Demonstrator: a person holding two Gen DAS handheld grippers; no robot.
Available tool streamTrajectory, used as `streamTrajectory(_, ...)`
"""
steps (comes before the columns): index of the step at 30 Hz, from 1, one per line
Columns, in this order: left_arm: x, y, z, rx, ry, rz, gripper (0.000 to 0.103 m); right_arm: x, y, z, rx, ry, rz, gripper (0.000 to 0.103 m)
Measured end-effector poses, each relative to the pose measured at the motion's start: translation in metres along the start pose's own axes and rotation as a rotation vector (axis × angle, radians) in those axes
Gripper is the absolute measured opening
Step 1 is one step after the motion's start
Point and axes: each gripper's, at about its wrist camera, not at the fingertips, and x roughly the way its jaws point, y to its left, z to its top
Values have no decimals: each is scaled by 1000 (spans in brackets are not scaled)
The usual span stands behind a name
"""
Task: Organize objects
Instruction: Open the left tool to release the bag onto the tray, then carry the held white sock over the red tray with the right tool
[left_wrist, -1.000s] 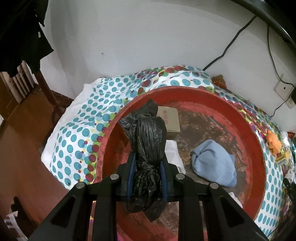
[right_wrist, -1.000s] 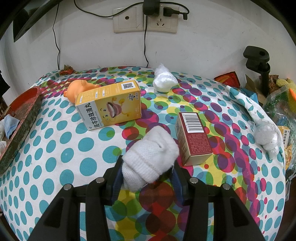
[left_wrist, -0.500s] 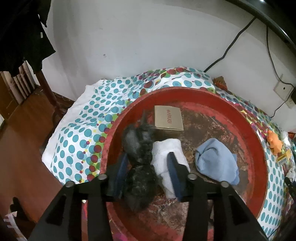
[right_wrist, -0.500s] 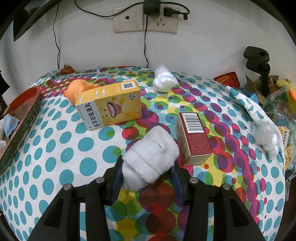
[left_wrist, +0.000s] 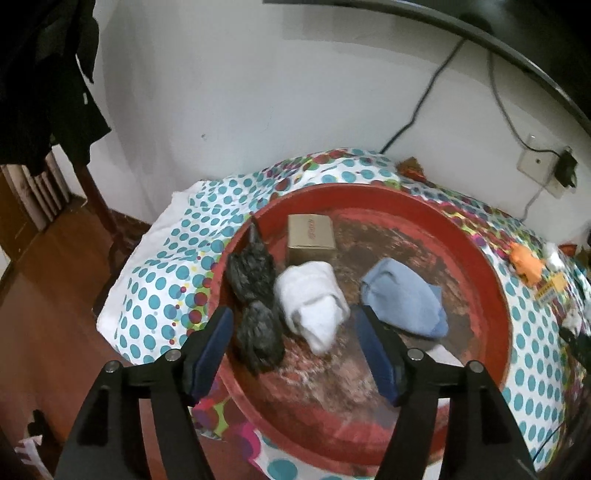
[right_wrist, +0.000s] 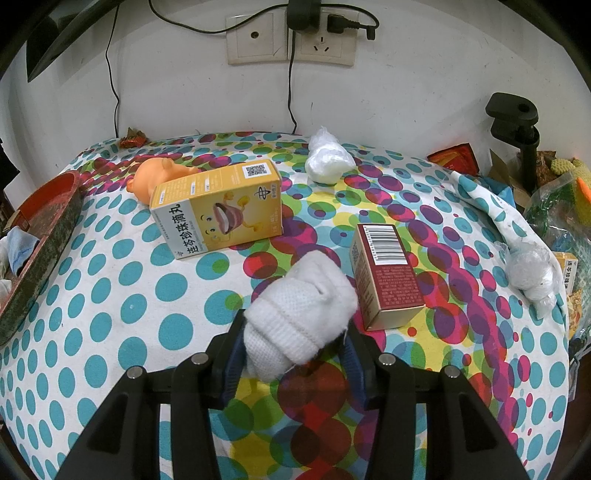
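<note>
In the left wrist view, my left gripper (left_wrist: 295, 343) is open and empty above a round red tray (left_wrist: 491, 266). In the tray lie a black plastic bag bundle (left_wrist: 255, 299) near its left rim, a white rolled sock (left_wrist: 312, 299), a blue cloth (left_wrist: 402, 299) and a small tan box (left_wrist: 311, 238). In the right wrist view, my right gripper (right_wrist: 291, 354) is shut on a white rolled sock (right_wrist: 299, 314) over the dotted tablecloth. A yellow box (right_wrist: 218, 210), a dark red box (right_wrist: 386, 273) and an orange toy (right_wrist: 155, 177) lie beyond it.
Two white plastic bundles (right_wrist: 327, 160) (right_wrist: 528, 273) lie at the back and right of the table. The red tray's edge (right_wrist: 40, 240) shows at the left. A black clamp stand (right_wrist: 515, 125) and snack bags (right_wrist: 554, 206) crowd the right. Wall sockets (right_wrist: 291, 37) and cables hang behind.
My left gripper opened and let go of the black bag bundle, which now lies in the tray's left side; the gripper drew back. The right gripper and its sock have not moved.
</note>
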Motion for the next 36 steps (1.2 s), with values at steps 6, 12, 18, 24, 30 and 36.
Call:
streamTrajectory(6,-13,-12,-19,-13,-20,-33,70,0,-1,0,-4,0,-6,48)
streamTrajectory(12,-27,-17,-36,-9,-79,-25,76,-1,0,1,-2,-5,-18,46)
streamTrajectory(18,-35,-22,-52,54,-121,23,81,-4,3,1,-18,-21,-57,45)
streamTrajectory(24,-35,-14,-61,58,-139,38,92,-4,4,2,-17,-17,-84,45)
streamTrajectory(30,-33,7,-61,-16,-125,25,97,-7,3,2,-5,-34,-110,45)
streamTrajectory(36,-29,20,-64,-54,-140,51,102,-12,3,2,3,-52,-136,45)
